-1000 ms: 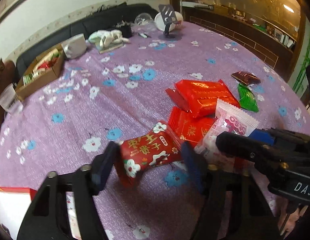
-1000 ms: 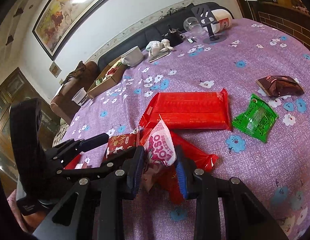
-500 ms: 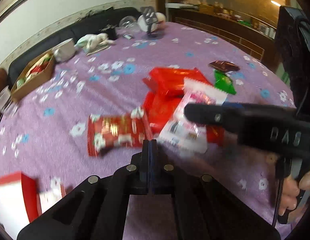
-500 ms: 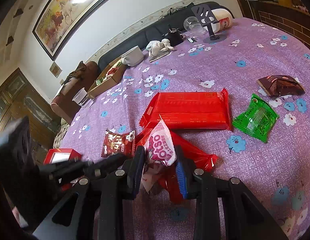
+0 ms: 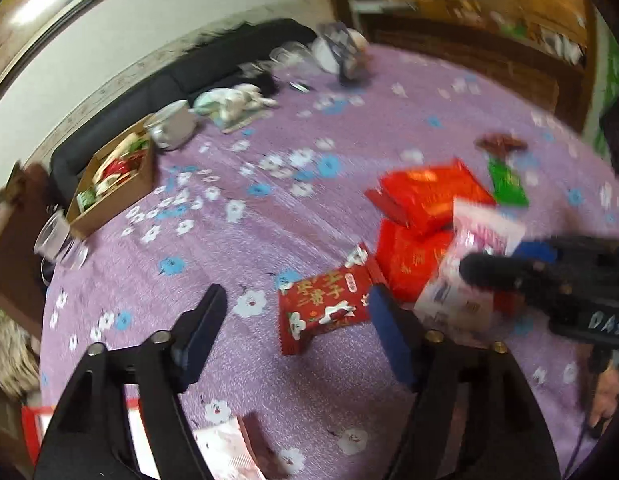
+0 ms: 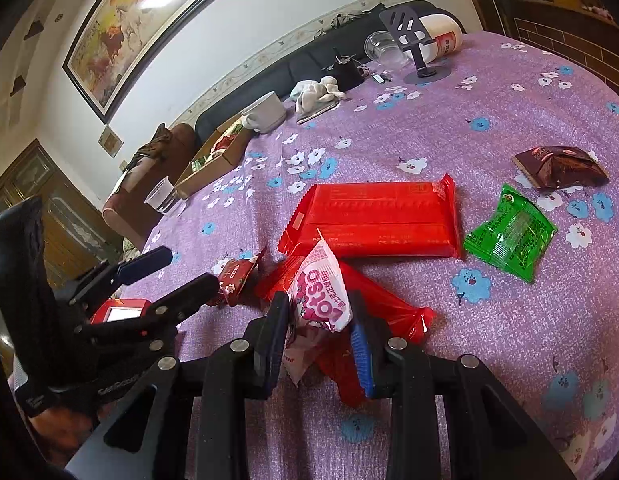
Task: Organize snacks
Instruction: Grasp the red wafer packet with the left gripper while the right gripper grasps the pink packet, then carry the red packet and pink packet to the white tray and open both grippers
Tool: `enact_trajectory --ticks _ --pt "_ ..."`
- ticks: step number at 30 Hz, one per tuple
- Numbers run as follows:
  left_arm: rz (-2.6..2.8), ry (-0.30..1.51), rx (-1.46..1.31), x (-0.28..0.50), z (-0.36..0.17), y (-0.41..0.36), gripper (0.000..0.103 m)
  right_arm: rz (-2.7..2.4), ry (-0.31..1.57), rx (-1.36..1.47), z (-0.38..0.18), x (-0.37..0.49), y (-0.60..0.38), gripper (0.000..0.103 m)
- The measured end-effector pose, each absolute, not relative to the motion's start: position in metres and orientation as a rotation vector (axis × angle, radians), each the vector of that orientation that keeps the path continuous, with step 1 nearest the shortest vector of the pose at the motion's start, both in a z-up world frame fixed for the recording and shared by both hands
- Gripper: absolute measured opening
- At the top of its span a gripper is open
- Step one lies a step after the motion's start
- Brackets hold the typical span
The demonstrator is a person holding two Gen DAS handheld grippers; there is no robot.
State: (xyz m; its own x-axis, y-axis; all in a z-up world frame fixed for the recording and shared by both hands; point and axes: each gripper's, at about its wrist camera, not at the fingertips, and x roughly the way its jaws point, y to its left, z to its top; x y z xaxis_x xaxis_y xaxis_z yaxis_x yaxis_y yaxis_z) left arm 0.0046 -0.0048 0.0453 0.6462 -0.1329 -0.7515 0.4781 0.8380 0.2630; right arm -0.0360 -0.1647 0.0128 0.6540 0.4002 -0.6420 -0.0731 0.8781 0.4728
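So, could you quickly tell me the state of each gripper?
Left gripper: open, just opening, holding nothing.
Right gripper: shut on the pink-and-white snack packet.

Tablecloth (image 6: 449, 128) purple w/ white & blue flowers all over. Between the right fingers: white pouch (image 6: 323, 292) w/ pink lettering. Right finger pads (image 6: 360, 354) blue, gripper frames black. Just under that pouch, a plain red pack (image 6: 389, 316). Ahead of the right fingers: big red bar pack (image 6: 373, 220), tiny pale print on it. Further right of them: bright green packet (image 6: 509, 234), then dark brown one (image 6: 561, 166). Between the left fingers: small red snack (image 5: 329, 304) w/ gold characters & white flower motifs. Far ahead, left side: tan cardboard box (image 5: 117, 184), red & green bits inside; white mug (image 6: 265, 114) next to it.
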Motion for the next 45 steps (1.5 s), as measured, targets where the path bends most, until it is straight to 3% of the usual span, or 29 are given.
enact_trajectory --ticks 7,10,12,17,18,19,20,22,25,37,45 --pt "-0.455 0.812 0.748 0.007 0.026 -0.025 0.076 0.278 0.820 0.431 0.012 -0.036 -0.165 0.031" --pt "-0.499 0.779 0.794 0.003 0.029 -0.028 0.076 0.278 0.820 0.430 0.012 -0.036 -0.164 0.031" --pt "-0.510 0.776 0.809 0.006 0.029 -0.029 0.083 0.278 0.820 0.429 0.012 -0.036 -0.164 0.031" --pt "-0.511 0.768 0.844 0.015 0.020 -0.033 0.084 0.281 0.821 0.428 0.012 -0.035 -0.163 0.031" --pt "-0.516 0.764 0.835 0.016 0.020 -0.033 0.082 0.281 0.821 0.428 0.012 -0.035 -0.163 0.031" --pt "-0.530 0.775 0.813 0.017 0.021 -0.032 0.074 0.281 0.821 0.427 0.013 -0.035 -0.163 0.031" --pt "-0.559 0.791 0.785 0.017 0.021 -0.031 0.055 0.281 0.820 0.426 0.012 -0.035 -0.163 0.031" --pt "-0.586 0.808 0.764 0.015 0.020 -0.031 0.034 0.282 0.820 0.424 0.013 -0.035 -0.163 0.031" --pt "-0.562 0.765 0.792 0.007 0.018 -0.034 0.023 0.287 0.820 0.423 0.013 -0.036 -0.162 0.030" --pt "-0.541 0.828 0.237 -0.010 0.053 0.016 0.013 0.323 0.808 0.399 0.015 -0.037 -0.156 0.022" --pt "-0.542 0.720 0.008 -0.075 0.077 0.048 0.014 0.345 0.781 0.422 0.018 -0.040 -0.159 0.021"
